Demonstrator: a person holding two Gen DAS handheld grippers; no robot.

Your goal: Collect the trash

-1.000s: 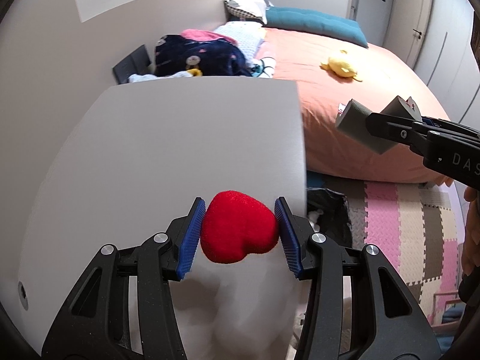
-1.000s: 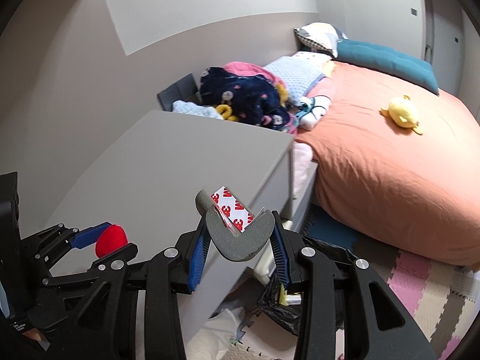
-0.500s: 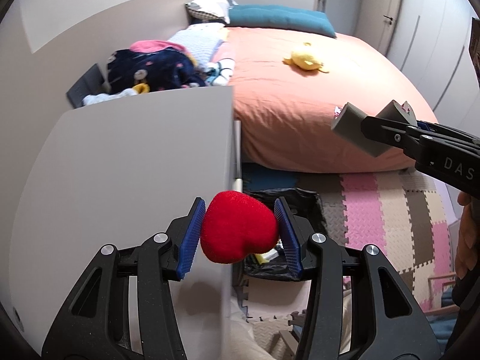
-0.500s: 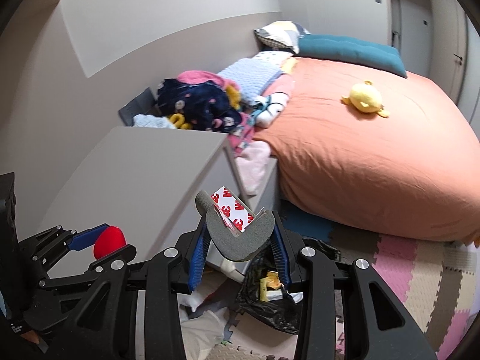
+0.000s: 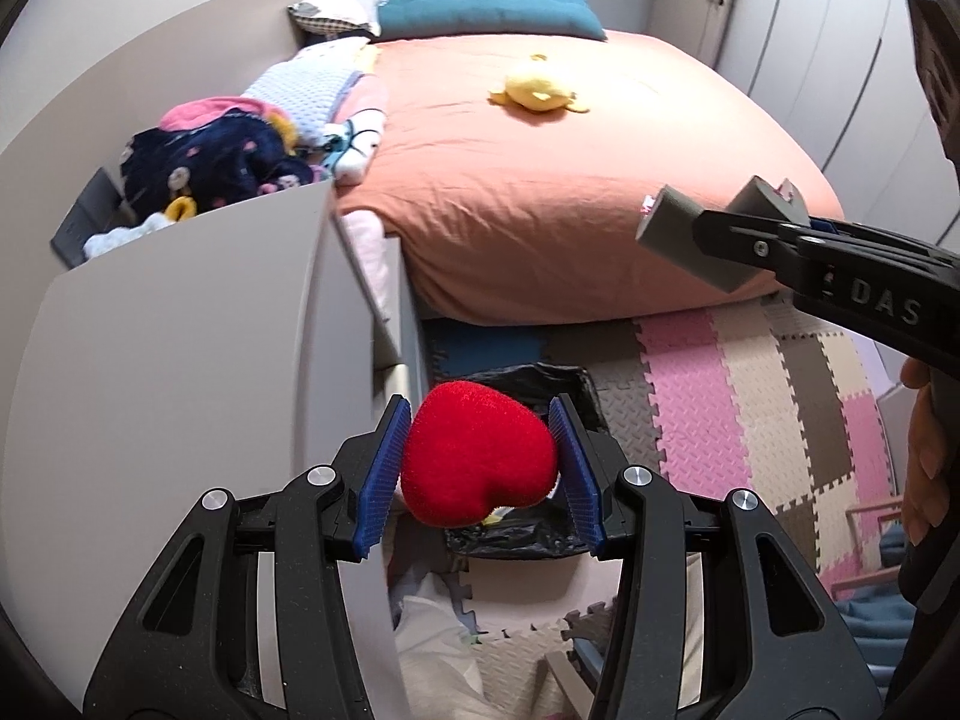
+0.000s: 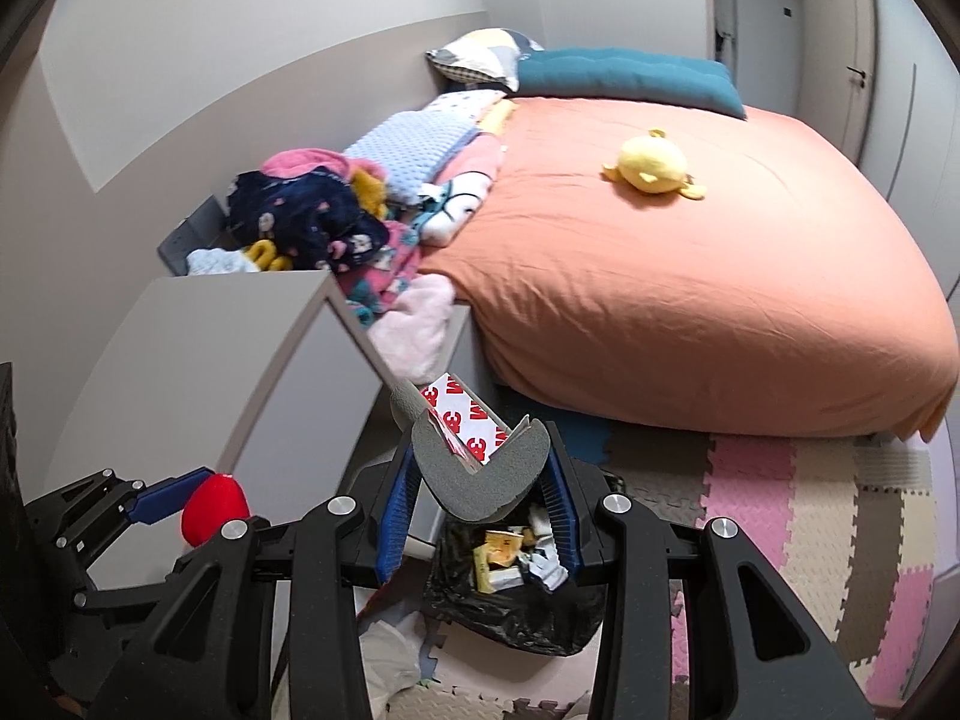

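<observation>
Bedroom with orange-covered bed (image 6: 690,276), grey desk (image 5: 156,396) alongside and puzzle-mat floor (image 5: 780,396), where left gripper (image 5: 480,468) clamps a red plush heart (image 5: 474,462) and right gripper (image 6: 480,498) clamps folded grey foam (image 6: 480,474), jaws closed on each, above an open black trash bag (image 6: 510,606).

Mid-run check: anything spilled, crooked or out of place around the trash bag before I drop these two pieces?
Nothing spilled. The black bag sits open on the floor mat, trash inside. The foam strip is bent double in the right gripper. Oddest: the left gripper holds a clean-looking red plush heart, possibly a toy rather than trash.
</observation>
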